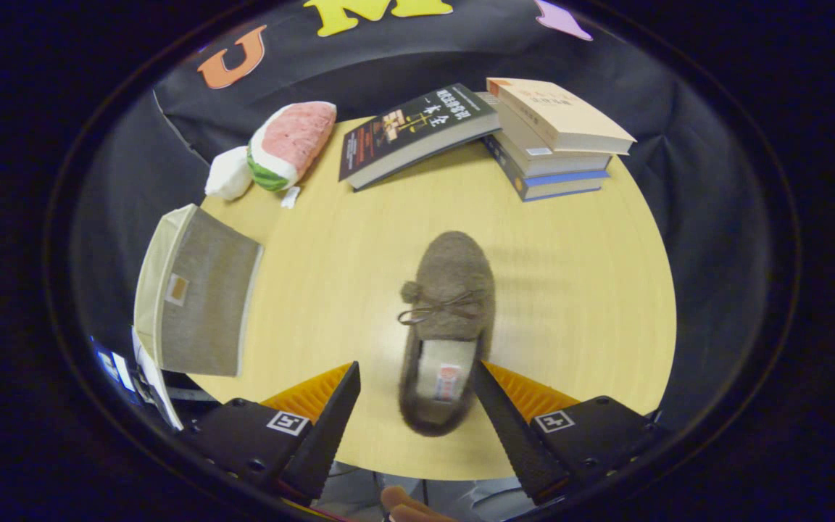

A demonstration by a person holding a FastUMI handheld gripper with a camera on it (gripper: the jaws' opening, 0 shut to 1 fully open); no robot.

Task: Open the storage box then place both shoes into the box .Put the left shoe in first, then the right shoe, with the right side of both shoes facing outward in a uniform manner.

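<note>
While between spread tongs (415, 377), shoe (446, 326) toe-away lengthwise

I see my tongs (416, 377) spread wide, the heel of a fuzzy brown shoe (446, 326) between their tips, untouched. The storage box (196, 290) sits at centre left on the counter (570, 290); books (555, 138) lie upper right.

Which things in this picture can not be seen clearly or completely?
- Grey fabric storage box, gripper view: its near corner is cut off by the picture edge; whether it is open cannot be told.
- Second shoe: unknown; one fuzzy brown slipper lies with its heel between the open jaws of the gripper.
- Bottom blue book in the stack: cover hidden by books above.
</note>
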